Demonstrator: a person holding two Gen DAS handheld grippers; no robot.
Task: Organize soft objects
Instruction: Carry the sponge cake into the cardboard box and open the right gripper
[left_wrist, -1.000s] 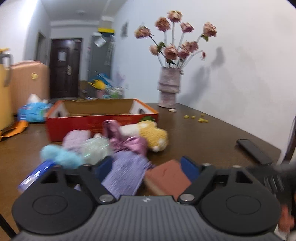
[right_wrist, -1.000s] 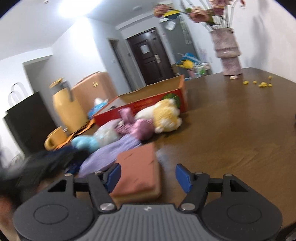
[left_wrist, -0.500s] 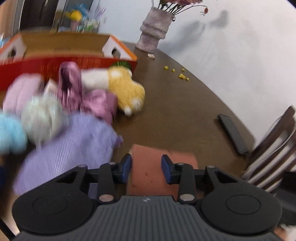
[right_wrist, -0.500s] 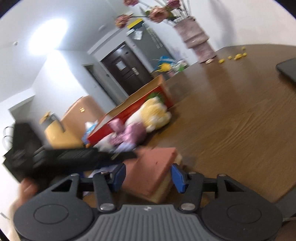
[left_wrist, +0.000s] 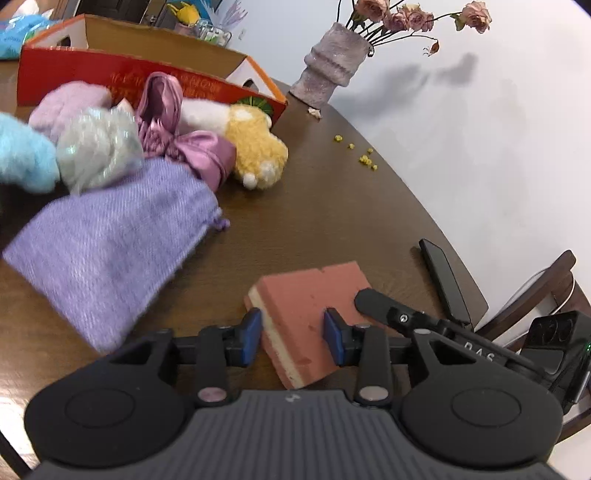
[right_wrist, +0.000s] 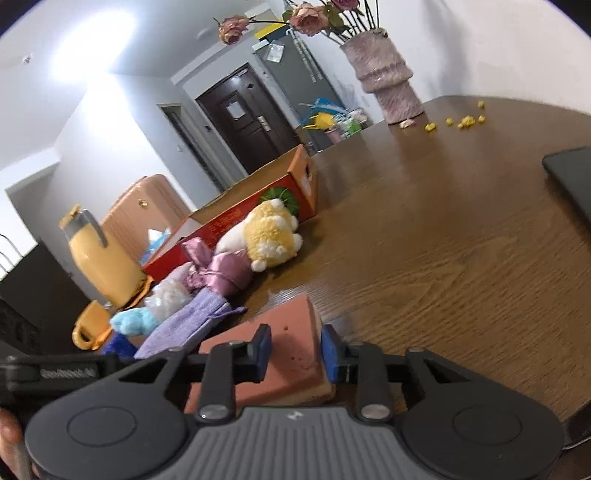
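A terracotta sponge with a cream underside lies at the near edge of the brown table. My left gripper has its blue pads on the sponge's near corner, jaws still closing. My right gripper pinches the same sponge from the other side, its jaws closing too. Its black finger rests on the sponge's right edge. Beyond lie a purple pouch, a pink satin bundle, a yellow plush toy and fluffy balls.
A red cardboard box stands open behind the soft pile. A vase of dried roses stands at the far edge, with yellow crumbs nearby. A black phone lies right, a chair beyond it. A yellow jug and mug stand left.
Both grippers' jaws have narrowed from wide apart onto the sponge. Both have rolled and dipped toward the table, and the right gripper's finger has come into the left wrist view.
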